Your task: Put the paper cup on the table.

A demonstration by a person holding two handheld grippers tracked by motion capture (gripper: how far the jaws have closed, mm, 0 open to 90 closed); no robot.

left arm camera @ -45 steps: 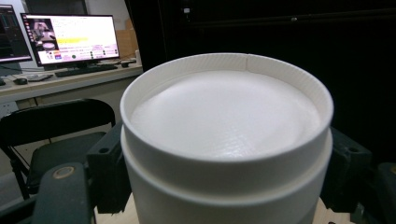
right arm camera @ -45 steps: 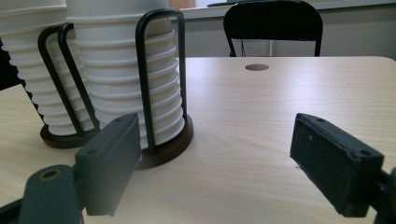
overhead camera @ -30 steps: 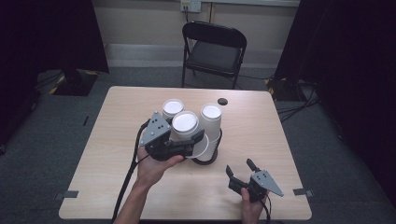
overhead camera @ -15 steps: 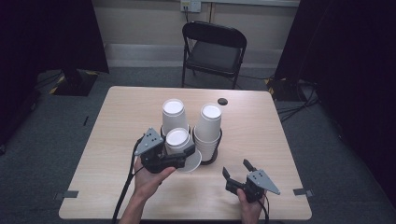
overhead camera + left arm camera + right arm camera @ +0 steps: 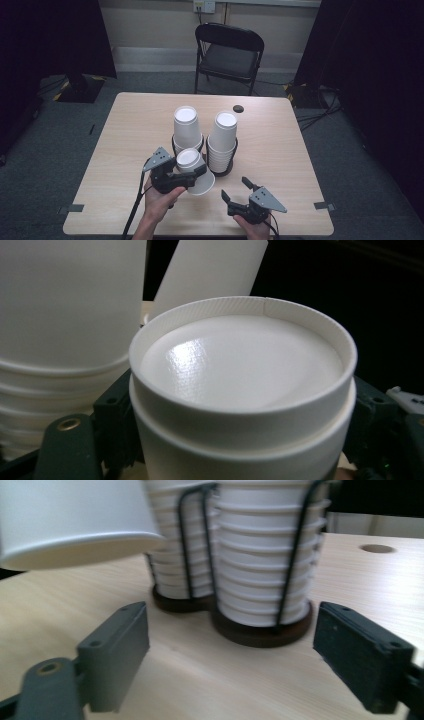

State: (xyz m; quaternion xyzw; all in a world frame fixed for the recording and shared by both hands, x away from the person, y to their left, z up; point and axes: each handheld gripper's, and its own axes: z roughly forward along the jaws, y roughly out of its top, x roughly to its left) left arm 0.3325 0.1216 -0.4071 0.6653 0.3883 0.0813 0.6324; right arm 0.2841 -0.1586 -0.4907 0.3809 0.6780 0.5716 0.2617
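Note:
Two stacks of upturned white paper cups, the left stack (image 5: 186, 125) and the right stack (image 5: 223, 135), stand in a black wire holder (image 5: 220, 167) at mid-table. My left gripper (image 5: 192, 176) is shut on a single white cup (image 5: 191, 162), held base up and tilted just in front of the left stack. In the left gripper view that cup (image 5: 240, 370) sits between the dark fingers (image 5: 112, 410). My right gripper (image 5: 235, 189) rests near the front edge, open, its jaws wide apart. In the right gripper view, this gripper (image 5: 235, 655) points at the wire holder (image 5: 260, 630), with the held cup (image 5: 70, 525) at upper left.
A small dark round spot (image 5: 238, 108) marks the tabletop (image 5: 125, 130) behind the stacks. A black folding chair (image 5: 227, 55) stands beyond the far edge. A black cable (image 5: 135, 210) trails from the left gripper over the near edge.
My left gripper has come down and toward the near edge with the cup, off the top of the stacks. My right gripper has shifted left, closer to the cup.

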